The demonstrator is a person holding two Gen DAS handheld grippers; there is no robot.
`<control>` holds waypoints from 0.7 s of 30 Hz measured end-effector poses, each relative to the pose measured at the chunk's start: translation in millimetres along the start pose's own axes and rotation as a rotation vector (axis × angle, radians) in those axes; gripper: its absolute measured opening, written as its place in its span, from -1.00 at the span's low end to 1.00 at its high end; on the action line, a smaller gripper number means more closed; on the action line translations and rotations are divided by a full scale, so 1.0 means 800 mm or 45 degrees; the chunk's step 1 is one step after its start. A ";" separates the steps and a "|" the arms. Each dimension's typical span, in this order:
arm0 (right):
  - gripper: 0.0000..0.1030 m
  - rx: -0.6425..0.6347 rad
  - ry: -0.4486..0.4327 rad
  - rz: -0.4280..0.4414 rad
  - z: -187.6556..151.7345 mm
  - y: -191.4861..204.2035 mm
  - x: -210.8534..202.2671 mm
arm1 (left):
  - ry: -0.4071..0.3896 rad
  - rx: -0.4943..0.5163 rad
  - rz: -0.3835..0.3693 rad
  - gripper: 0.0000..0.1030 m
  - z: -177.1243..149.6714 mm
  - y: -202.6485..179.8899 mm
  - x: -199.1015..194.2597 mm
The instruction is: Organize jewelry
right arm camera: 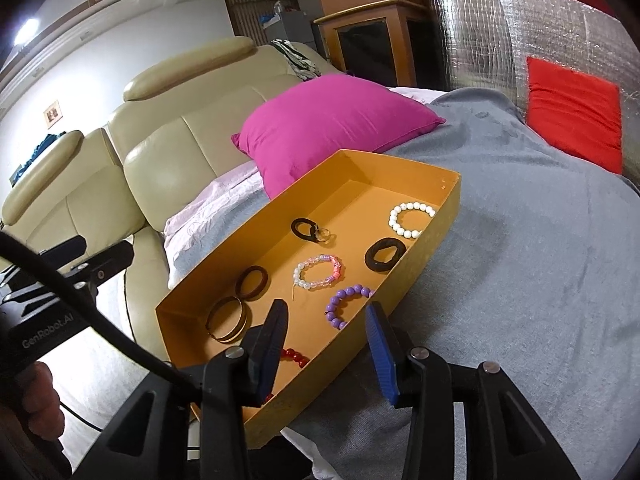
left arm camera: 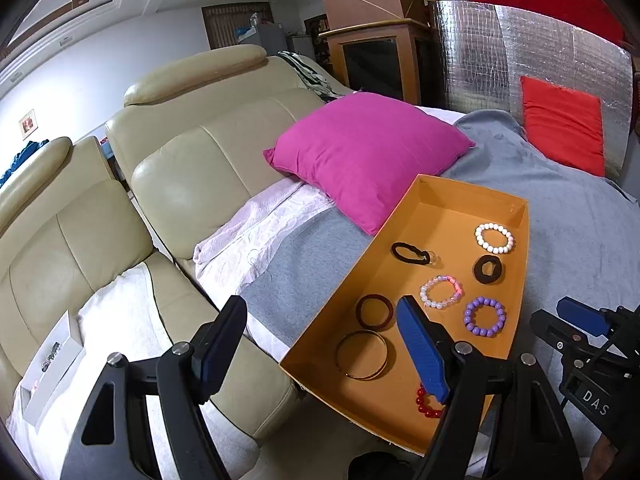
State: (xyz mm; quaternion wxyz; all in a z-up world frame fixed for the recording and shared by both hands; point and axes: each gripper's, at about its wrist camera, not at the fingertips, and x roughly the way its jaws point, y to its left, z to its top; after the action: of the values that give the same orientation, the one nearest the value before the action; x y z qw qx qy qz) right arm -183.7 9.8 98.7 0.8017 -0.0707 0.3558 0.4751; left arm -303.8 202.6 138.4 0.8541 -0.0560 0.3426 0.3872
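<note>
An orange tray (left arm camera: 400, 224) (right arm camera: 436, 236) lies on a grey blanket and holds several bracelets and hair ties: a white bead bracelet (left arm camera: 494, 237) (right arm camera: 412, 220), a purple bead bracelet (left arm camera: 485, 316) (right arm camera: 347, 306), a pink and clear bracelet (left arm camera: 441, 291) (right arm camera: 318, 272), gold bangles (left arm camera: 362, 354) (right arm camera: 226, 318), a brown bangle (left arm camera: 374, 311) (right arm camera: 251, 282), a red bead bracelet (left arm camera: 428, 402) (right arm camera: 294, 356) and black hair ties (left arm camera: 488, 269) (right arm camera: 385, 254). My left gripper (left arm camera: 322, 320) is open and empty over the tray's near left edge. My right gripper (right arm camera: 328, 316) is open and empty above the tray's near right wall.
A magenta pillow (left arm camera: 368, 152) (right arm camera: 332, 120) lies behind the tray. A beige leather sofa (left arm camera: 192, 168) stands to the left, with a white box (left arm camera: 52, 368) on its seat. A red cushion (left arm camera: 564, 124) leans on a silver foil panel (left arm camera: 500, 52).
</note>
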 end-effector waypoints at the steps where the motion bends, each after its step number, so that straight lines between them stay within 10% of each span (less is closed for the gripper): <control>1: -0.14 -0.009 -0.003 -0.005 0.000 0.002 0.000 | 0.002 0.000 0.000 0.51 0.000 0.000 0.000; 21: -0.13 -0.044 -0.011 -0.011 -0.001 0.005 -0.001 | 0.017 -0.008 0.010 0.51 -0.001 0.003 0.004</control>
State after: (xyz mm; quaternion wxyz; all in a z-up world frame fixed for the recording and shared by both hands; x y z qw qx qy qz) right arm -188.0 11.1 99.1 0.8039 -0.0840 0.3437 0.4782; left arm -304.5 206.1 135.8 0.8501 -0.0599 0.3471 0.3914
